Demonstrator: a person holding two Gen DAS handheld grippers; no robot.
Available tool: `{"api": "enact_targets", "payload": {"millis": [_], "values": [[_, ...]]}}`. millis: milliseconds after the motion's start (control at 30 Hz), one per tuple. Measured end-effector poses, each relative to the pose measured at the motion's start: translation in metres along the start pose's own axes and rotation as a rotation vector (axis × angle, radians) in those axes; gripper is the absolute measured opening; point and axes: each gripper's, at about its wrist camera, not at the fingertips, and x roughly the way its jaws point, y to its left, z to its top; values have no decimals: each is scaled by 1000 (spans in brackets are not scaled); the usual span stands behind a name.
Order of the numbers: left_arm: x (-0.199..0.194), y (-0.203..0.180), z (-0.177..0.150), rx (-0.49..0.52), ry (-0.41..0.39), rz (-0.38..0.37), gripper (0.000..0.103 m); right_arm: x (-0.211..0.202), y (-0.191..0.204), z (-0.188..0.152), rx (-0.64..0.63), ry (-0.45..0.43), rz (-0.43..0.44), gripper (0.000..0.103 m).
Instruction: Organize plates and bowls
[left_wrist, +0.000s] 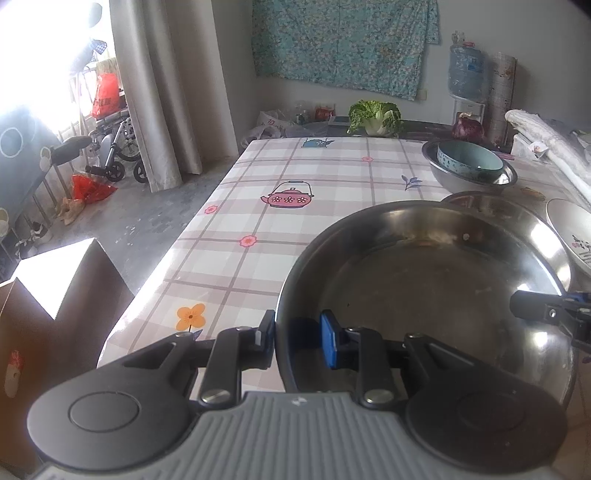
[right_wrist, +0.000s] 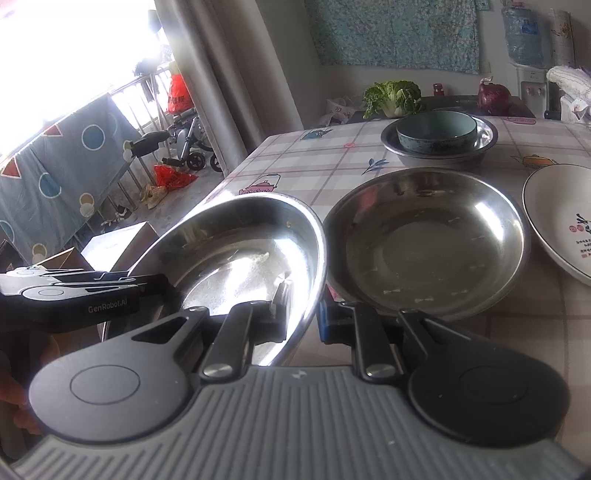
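Observation:
A wide steel bowl (left_wrist: 424, 277) hangs just above the table, held from both sides. My left gripper (left_wrist: 299, 341) is shut on its near left rim, one pad outside the wall and the blue pad inside. My right gripper (right_wrist: 303, 317) is shut on the opposite rim of the same steel bowl (right_wrist: 240, 240); its fingertips (left_wrist: 546, 314) show at the right of the left wrist view. A second steel bowl (right_wrist: 424, 243) rests on the table just beyond. A white patterned plate (right_wrist: 561, 221) lies to its right. Farther back, a teal bowl (right_wrist: 436, 131) sits inside a steel basin (right_wrist: 484, 136).
The table (left_wrist: 295, 166) has a checked cloth and its left edge drops to the floor. A cardboard box (left_wrist: 55, 295) stands beside that edge. A cabbage (left_wrist: 375, 116) and a red onion (left_wrist: 467, 127) lie at the far end, folded cloth (left_wrist: 546, 147) at the far right.

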Motion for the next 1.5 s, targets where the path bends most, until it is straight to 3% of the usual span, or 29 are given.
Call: {"api": "enact_targets", "payload": {"millis": [300, 833, 1133, 1500], "values": [[0, -34, 12, 45, -10, -44, 26, -24, -26, -4, 62, -39, -26, 15], [25, -120, 44, 165, 2, -165, 26, -54, -113, -3, 225, -104, -140, 15], [48, -131, 48, 198, 66, -181, 28, -38, -135, 0, 271, -81, -150, 19], [52, -132, 49, 211, 67, -171, 28, -29, -140, 3, 290, -72, -130, 19]]}}
